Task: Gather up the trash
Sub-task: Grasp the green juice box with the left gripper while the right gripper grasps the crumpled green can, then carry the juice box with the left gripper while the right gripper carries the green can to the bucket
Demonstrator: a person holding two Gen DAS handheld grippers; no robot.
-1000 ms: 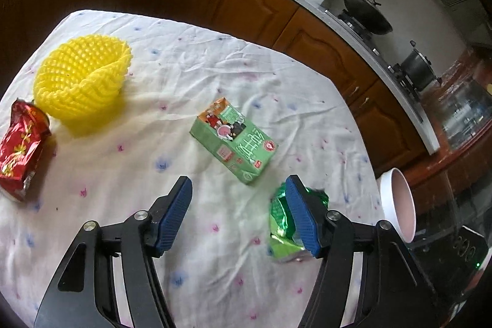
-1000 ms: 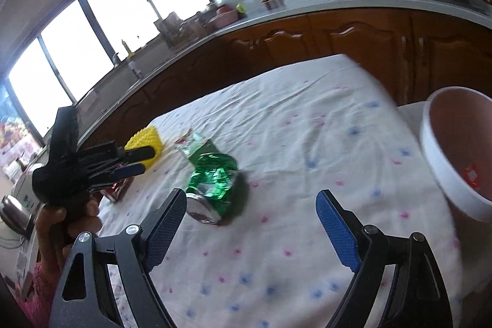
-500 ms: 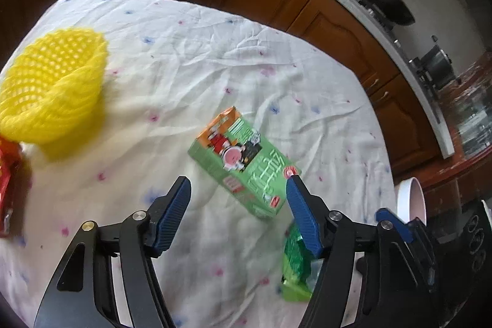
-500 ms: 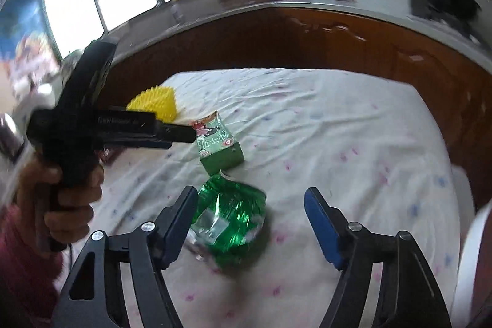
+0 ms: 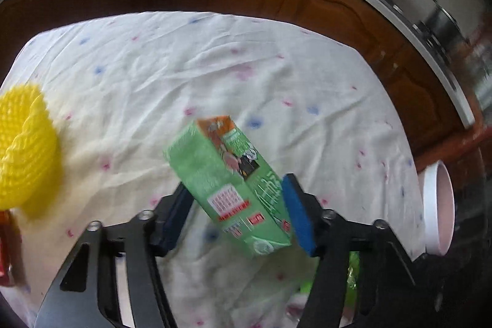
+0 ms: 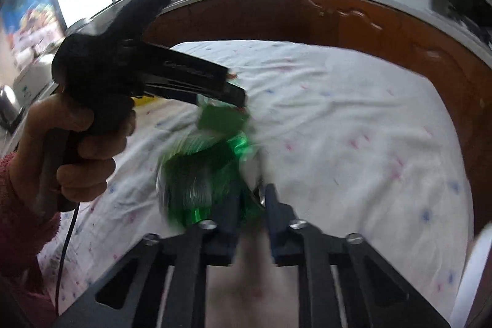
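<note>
Now both hand-held grippers are closing on trash over the cloth-covered desk (image 5: 215, 57)

Left hand-held gripper (image 5: 236, 211) is narrowing around the green carton (image 5: 227, 174), which is sitting tilted between its blue pads (image 5: 296, 214), the right pad touching the carton's side; right hand-held gripper (image 6: 250, 205) is closing to a narrow gap on the edge of the crumpled green wrapper (image 6: 200, 174), blurred, lying on the desk just below the carton; in the right wrist view a hand (image 6: 83, 149) in a red sleeve is gripping the left tool's handle; a yellow mesh basket (image 5: 24, 149) is resting at the desk's left side, and a white bin (image 5: 438, 205) is standing beyond its right edge
</note>
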